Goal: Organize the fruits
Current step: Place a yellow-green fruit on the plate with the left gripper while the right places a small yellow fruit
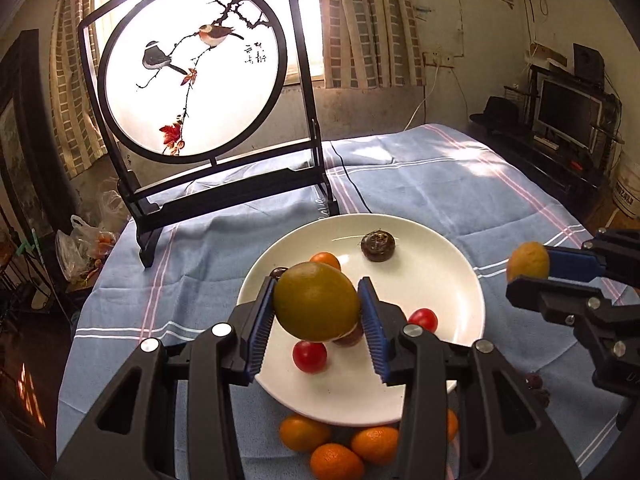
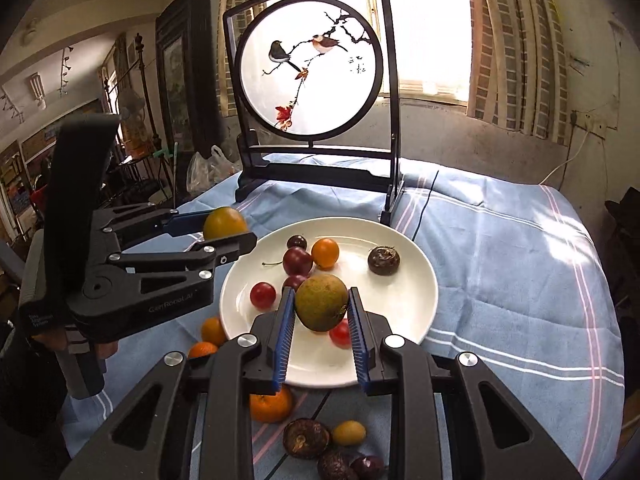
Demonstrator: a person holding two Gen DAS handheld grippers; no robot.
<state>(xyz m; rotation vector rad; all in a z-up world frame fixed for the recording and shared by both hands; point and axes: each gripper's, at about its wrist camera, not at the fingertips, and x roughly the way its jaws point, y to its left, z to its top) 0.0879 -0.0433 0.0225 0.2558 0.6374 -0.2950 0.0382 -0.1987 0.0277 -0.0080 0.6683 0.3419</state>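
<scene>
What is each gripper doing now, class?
Left gripper: shut on a yellow-green fruit.
Right gripper: shut on a greenish-brown fruit.

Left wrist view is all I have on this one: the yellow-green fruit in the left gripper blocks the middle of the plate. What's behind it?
Observer: Behind that yellow-green fruit, the right wrist view shows three dark red cherries on the plate, one with its stem on.
Operator: I see the right gripper only side-on. Is its fruit properly clamped?
Observer: Yes. The right gripper is shut on a greenish-brown fruit, with a blue pad pressed on each side.
Operator: Is anything on the cloth in front of the plate besides the oranges?
Observer: A brown mushroom cap, a small yellow fruit and two dark wrinkled fruits.
</scene>
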